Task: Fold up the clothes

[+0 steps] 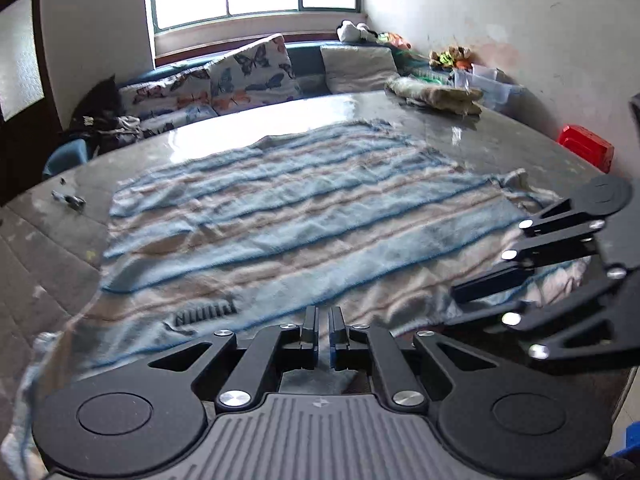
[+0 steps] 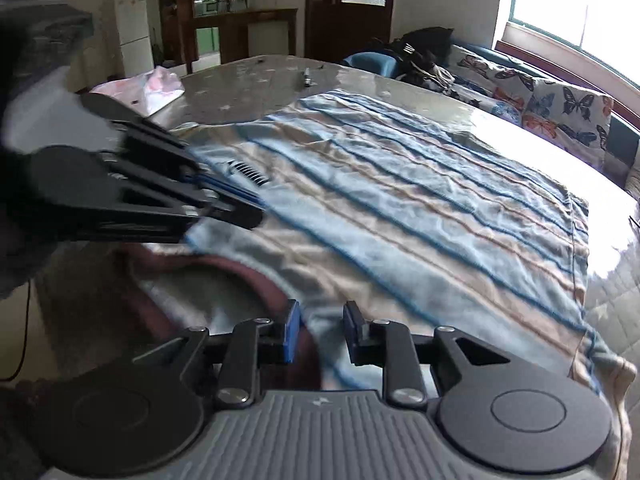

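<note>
A blue and beige striped garment (image 1: 280, 216) (image 2: 400, 208) lies spread flat on a glossy grey table (image 1: 500, 140) (image 2: 260, 80). It carries a small black print (image 1: 206, 312) near its front hem. My left gripper (image 1: 323, 328) is shut at that hem, and cloth shows in the narrow slit between its fingers. From the right wrist view the left gripper (image 2: 256, 212) reaches in from the left over the same edge. My right gripper (image 2: 322, 332) (image 1: 454, 308) stands open at the garment's near corner; cloth lies between its blue pads, which do not press on it.
A folded fluffy cloth (image 1: 436, 96) sits at the table's far right corner. Butterfly cushions (image 1: 256, 76) line a bench under the window, and a red box (image 1: 586, 146) is on the right. A pink-white bag (image 2: 148, 88) and a pen (image 2: 307, 76) lie on the far side.
</note>
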